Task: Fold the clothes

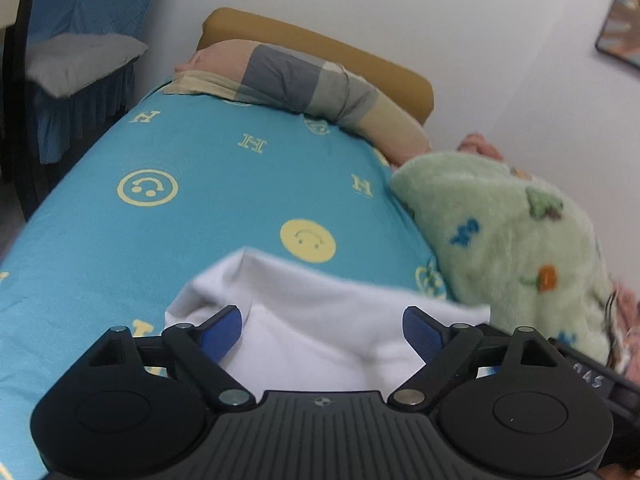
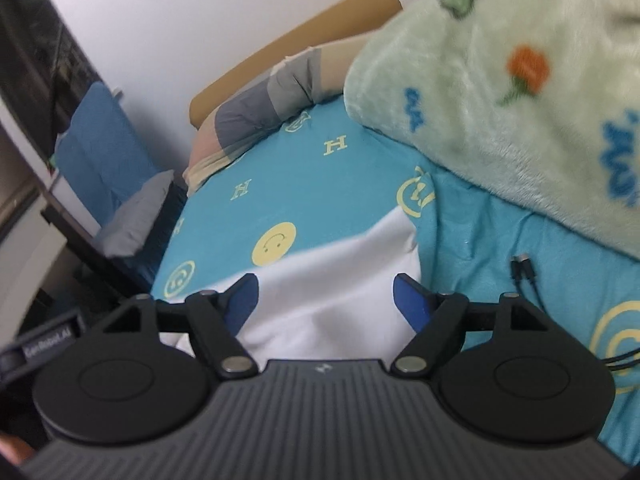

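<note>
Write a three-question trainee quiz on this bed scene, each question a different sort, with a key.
1. True or false: the left tongs are clamped on the white garment.
2. Which lies nearest the black cable? A) pillow B) green fleece blanket C) grey cushion
3. Fill in: the teal sheet is printed with yellow letter H marks and ____ faces.

Key: 1 false, both pairs of tongs stand open over the garment; 2 B; 3 smiley.
</note>
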